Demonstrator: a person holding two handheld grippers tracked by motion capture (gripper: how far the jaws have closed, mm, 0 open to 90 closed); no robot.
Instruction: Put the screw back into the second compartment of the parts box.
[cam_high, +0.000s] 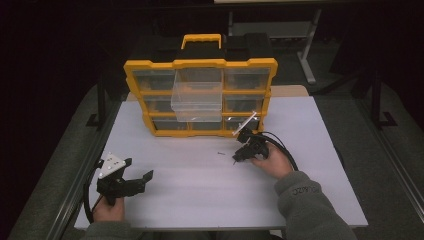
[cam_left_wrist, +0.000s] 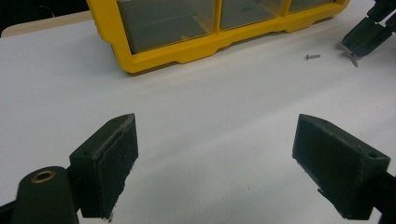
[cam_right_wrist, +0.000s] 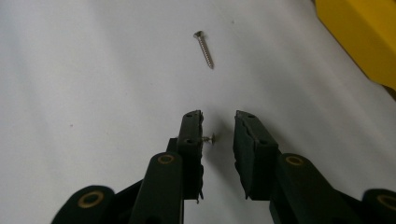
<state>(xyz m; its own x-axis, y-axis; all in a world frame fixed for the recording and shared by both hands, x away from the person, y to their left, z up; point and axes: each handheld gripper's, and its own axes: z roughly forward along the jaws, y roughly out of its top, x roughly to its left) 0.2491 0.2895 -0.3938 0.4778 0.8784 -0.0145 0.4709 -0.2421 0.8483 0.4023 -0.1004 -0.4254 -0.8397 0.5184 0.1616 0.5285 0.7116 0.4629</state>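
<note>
Closing in on a small screw (cam_right_wrist: 208, 138) that sits in the narrow gap of its not-yet-clenched jaws, the right claw (cam_right_wrist: 219, 122) has a second screw (cam_right_wrist: 204, 49) lying just ahead (both await the organizer (cam_high: 200, 97)).

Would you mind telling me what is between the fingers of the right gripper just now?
A small screw sits between the right gripper fingers, its head in the gap and its shank hidden against one finger. A second screw lies farther off on the white table.
</note>
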